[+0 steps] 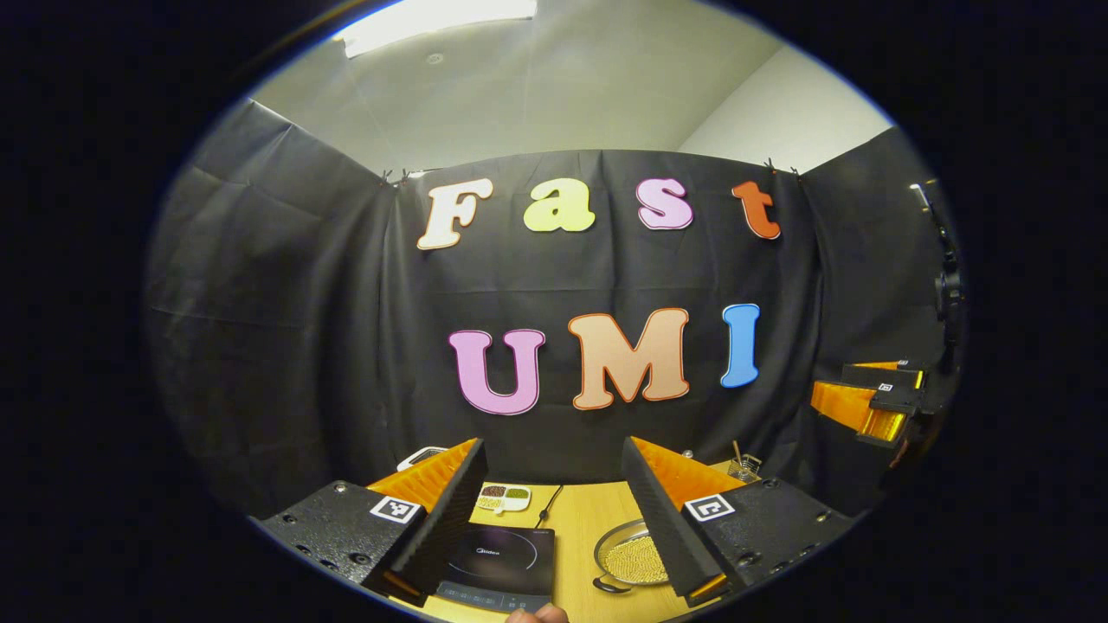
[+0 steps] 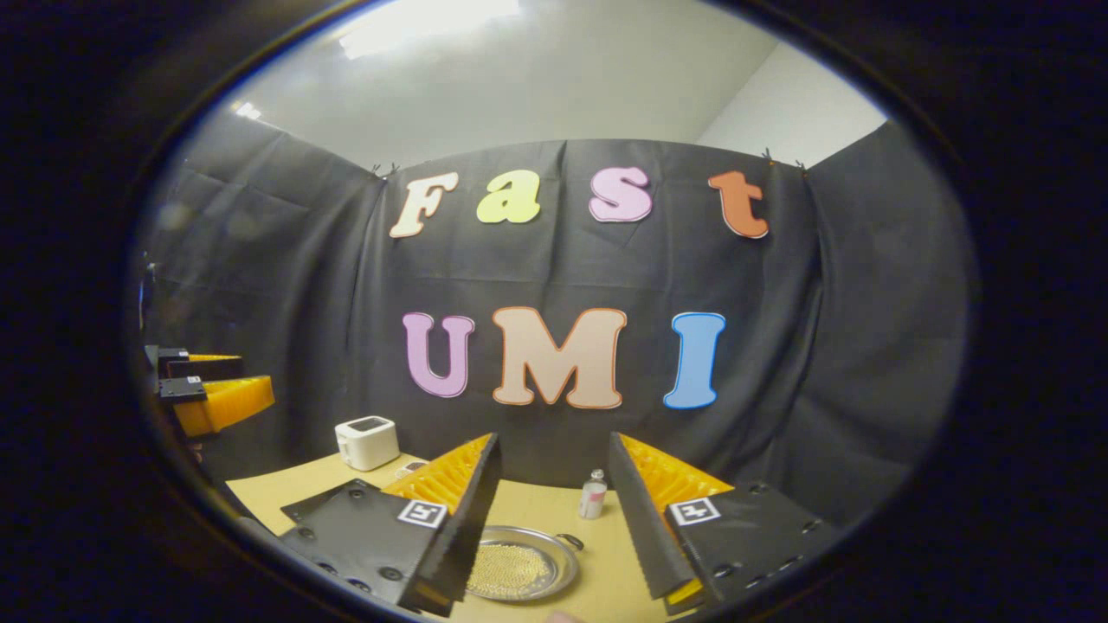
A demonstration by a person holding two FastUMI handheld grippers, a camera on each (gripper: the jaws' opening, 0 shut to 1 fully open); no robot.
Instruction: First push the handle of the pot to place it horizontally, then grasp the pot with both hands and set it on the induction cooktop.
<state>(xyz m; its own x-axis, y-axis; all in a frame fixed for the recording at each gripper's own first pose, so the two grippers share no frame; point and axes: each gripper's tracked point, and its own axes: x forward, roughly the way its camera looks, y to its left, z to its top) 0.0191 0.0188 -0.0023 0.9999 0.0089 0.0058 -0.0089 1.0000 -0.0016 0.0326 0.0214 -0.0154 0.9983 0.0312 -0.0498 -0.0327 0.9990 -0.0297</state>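
Right now both grippers are held high above the table [image 2: 554, 510], pointed more at the back wall than at the work, which reads to me as a ready pose with nothing touched. The left gripper [image 1: 554, 510] has its fingers spread wide and empty; between them, low down, sits the induction cooktop [image 1: 502, 562] near the table's front edge. Just to its right lies the pot [image 1: 630, 561], shallow and shiny, with what looks like small golden beads inside. The right gripper [image 2: 550, 510] is likewise wide apart and carrying nothing, and the pot shows beneath its fingers, one small loop handle [image 2: 571, 542] poking out on the far right of the rim. Pot and cooktop sit side by side, so the carry should be short. I'd judge the handle push not yet begun; both grippers need to come down first. A white toaster [image 2: 367, 441], a small bottle [image 2: 594, 495] and a little dish [image 1: 504, 497] stand farther back, out of the way.
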